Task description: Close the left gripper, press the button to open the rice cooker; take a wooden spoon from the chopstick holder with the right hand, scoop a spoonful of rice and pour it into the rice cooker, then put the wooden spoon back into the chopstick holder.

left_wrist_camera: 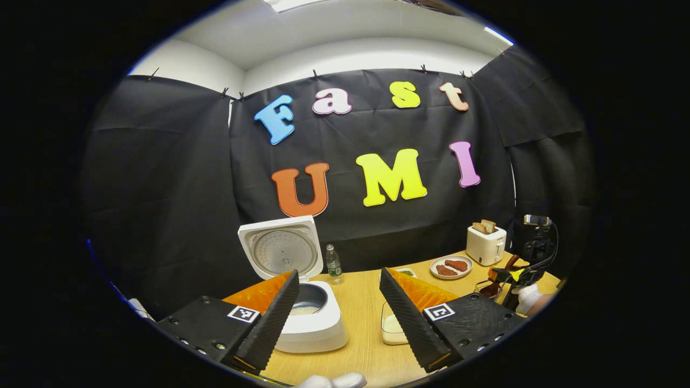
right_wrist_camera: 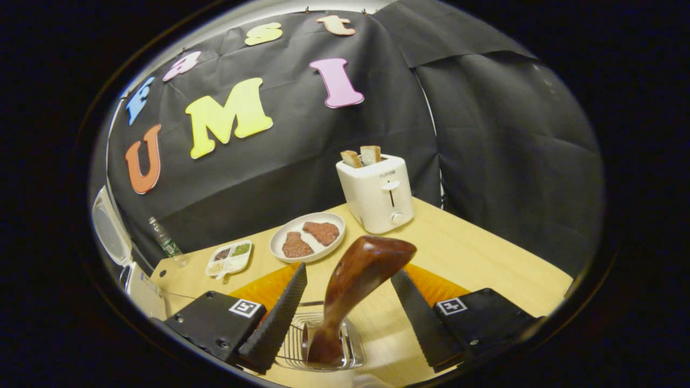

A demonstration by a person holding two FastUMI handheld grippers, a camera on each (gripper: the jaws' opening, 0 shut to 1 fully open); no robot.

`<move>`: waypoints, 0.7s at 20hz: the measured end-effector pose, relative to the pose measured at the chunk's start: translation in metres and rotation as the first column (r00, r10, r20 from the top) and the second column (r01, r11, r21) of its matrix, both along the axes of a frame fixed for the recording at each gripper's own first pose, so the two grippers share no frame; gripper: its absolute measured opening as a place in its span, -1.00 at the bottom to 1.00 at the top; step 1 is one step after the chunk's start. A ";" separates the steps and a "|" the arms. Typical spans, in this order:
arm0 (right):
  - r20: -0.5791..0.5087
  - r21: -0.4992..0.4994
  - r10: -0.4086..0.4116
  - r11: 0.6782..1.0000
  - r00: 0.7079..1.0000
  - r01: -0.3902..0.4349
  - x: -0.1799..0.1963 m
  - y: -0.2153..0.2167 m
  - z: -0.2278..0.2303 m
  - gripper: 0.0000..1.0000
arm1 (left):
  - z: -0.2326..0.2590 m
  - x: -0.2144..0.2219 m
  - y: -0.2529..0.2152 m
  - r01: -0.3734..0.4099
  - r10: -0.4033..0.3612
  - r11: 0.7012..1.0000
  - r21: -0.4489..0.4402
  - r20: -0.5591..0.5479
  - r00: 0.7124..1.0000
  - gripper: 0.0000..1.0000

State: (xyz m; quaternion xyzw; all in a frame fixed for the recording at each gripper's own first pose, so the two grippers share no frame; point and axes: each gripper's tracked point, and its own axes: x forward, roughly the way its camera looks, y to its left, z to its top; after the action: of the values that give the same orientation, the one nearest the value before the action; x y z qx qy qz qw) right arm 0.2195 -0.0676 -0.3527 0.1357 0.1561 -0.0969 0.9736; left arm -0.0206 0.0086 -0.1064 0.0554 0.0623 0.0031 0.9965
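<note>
The right gripper [right_wrist_camera: 345, 318] has its jaws spread wide, with the wooden spoon [right_wrist_camera: 353, 288] standing between them and neither finger touching it. The spoon stands in the wire chopstick holder [right_wrist_camera: 323, 345] at the near edge of the table [right_wrist_camera: 485, 253]; its long axis runs up from the holder and leans to the right and away, ending in a broad, glossy dark-brown end. It looks to be the spoon going back into the holder, so the gripper would only need to draw straight back, clear of that leaning end.

The left gripper [left_wrist_camera: 339, 318] is also wide open, hanging over the near part of the table. Just beyond its left finger stands the white rice cooker [left_wrist_camera: 315, 323], its lid [left_wrist_camera: 281, 250] swung upright and pale contents showing in the inner pot. To the right sits a clear container [left_wrist_camera: 391, 326] with something white in it.

Farther back, the right gripper view shows a divided dish [right_wrist_camera: 229, 257], a plate with two brown patties [right_wrist_camera: 307, 237], and a white toaster [right_wrist_camera: 376, 191] holding two slices of bread.
</note>
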 end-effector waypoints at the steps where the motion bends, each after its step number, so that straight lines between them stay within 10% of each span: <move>1: 0.005 -0.018 0.007 1.000 1.000 -0.007 -0.007 -0.001 0.009 0.97 | 0.001 0.000 0.000 0.002 -0.002 1.000 0.002 0.002 1.000 0.90; 14: 0.262 -0.233 0.122 0.971 0.957 -0.060 -0.147 0.042 0.255 1.00 | 0.021 0.017 0.024 0.001 -0.002 1.000 0.014 0.050 0.999 0.90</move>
State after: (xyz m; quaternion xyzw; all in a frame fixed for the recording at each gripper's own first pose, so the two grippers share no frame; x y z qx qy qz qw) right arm 0.0728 -0.0259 -0.0973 0.0303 0.0141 -0.0491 0.9982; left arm -0.0037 0.0325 -0.0858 0.0621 0.0372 0.0042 0.9974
